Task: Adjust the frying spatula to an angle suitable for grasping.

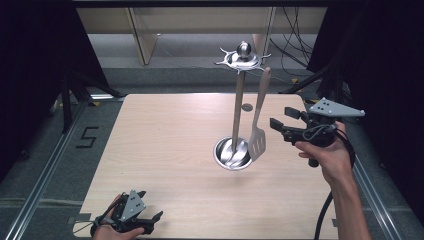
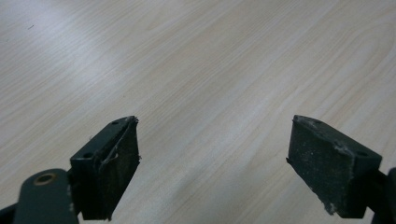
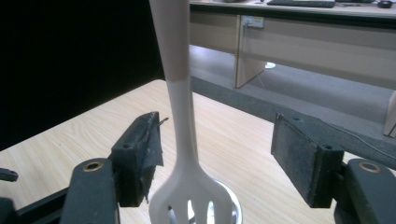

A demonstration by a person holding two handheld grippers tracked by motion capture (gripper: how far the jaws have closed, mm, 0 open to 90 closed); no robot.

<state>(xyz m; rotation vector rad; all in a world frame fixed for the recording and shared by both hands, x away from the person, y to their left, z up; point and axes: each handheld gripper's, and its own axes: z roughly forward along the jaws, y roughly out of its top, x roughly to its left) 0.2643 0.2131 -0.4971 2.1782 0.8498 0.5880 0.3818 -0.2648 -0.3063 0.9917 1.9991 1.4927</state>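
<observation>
With the right gripper (image 1: 278, 122) spread wide beside the hanging spatula (image 1: 258, 131), withdraw it level so neither pad touches the handle, leaving the left gripper (image 1: 152, 218) parted and idle on the table (image 1: 165, 145).

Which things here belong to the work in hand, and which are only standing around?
Belonging to the work:
- slotted spatula, hanging from the rack
- utensil rack with its round steel base
- right gripper, jaws open on either side of the spatula's neck

Only around:
- left gripper, open, resting at the near table edge
- wooden table
- cables on the floor behind
</observation>
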